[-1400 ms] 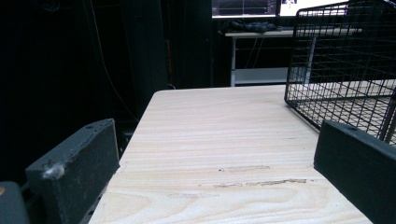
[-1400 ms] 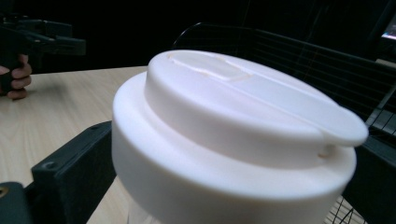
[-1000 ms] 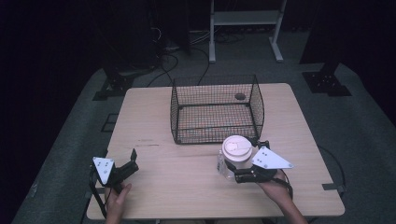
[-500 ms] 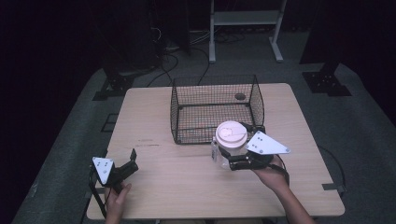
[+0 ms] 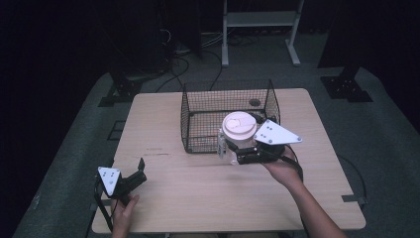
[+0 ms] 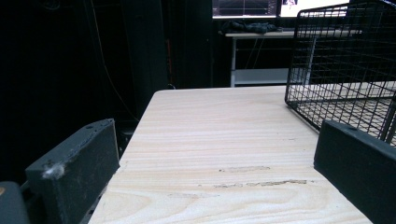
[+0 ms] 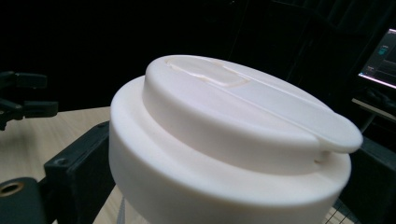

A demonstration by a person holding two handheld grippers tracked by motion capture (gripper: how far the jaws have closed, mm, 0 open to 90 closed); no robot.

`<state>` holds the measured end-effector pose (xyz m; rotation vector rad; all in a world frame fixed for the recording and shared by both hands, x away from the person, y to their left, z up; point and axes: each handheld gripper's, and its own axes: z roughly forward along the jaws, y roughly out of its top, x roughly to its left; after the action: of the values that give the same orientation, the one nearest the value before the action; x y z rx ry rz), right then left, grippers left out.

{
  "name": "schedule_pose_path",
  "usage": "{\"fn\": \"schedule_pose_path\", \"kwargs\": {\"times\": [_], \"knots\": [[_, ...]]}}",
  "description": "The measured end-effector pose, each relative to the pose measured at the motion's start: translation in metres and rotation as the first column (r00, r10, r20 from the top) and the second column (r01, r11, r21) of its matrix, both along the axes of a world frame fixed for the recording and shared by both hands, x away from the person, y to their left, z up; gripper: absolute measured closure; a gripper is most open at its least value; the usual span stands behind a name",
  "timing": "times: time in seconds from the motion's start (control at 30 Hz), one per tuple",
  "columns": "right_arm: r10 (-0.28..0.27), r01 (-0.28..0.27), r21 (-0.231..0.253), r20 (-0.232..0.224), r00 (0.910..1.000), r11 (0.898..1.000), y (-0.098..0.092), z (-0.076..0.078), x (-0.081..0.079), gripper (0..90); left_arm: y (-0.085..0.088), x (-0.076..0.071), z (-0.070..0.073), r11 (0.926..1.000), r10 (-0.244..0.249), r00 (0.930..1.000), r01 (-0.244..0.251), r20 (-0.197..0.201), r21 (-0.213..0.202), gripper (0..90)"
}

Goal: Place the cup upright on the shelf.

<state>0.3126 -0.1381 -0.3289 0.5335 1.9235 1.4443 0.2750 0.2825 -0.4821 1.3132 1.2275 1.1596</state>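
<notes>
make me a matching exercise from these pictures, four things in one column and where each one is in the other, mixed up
Things:
1. cup
2. wire basket
3. left tongs
4. right tongs

Places or states:
A. open, low at the table's near left corner
B. shut on the cup, at the basket's near right corner
C. standing at the far middle of the table
D. white lid on, held off the table

Pairs: 1-D, 2-C, 3-A, 4-B
</notes>
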Motion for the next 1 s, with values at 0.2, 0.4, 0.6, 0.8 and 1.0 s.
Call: {"fn": "schedule_pose_path", "kwargs": {"times": [0.2,0.4,0.6,0.8,1.0], "knots": [[-0.009,0.009,0.003,0.017,0.9998,1.000,0.004,0.015,0.010,3.9,0.000,0.000,0.000,1.0000,0.000,1.0000,0.000,0.001,-0.002,0.0],[-0.017,0.017,0.008,0.030,0.9994,1.000,0.008,0.027,0.022,3.9,0.000,0.000,0.000,1.0000,-0.001,1.0000,0.001,0.000,-0.002,0.0],[-0.037,0.036,0.012,0.034,0.9987,0.999,0.014,0.033,0.034,3.9,0.000,0.000,0.000,1.0000,-0.003,1.0000,0.003,0.001,-0.001,0.0],[-0.055,0.055,0.011,0.034,0.9979,0.998,0.018,0.038,0.047,3.9,0.000,0.000,0.000,1.0000,-0.002,1.0000,0.002,0.001,-0.003,0.0],[-0.075,0.075,0.005,0.035,0.9966,0.997,0.022,0.039,0.061,3.9,0.000,0.000,0.000,1.0000,-0.002,1.0000,0.002,0.005,-0.006,0.0]]}}
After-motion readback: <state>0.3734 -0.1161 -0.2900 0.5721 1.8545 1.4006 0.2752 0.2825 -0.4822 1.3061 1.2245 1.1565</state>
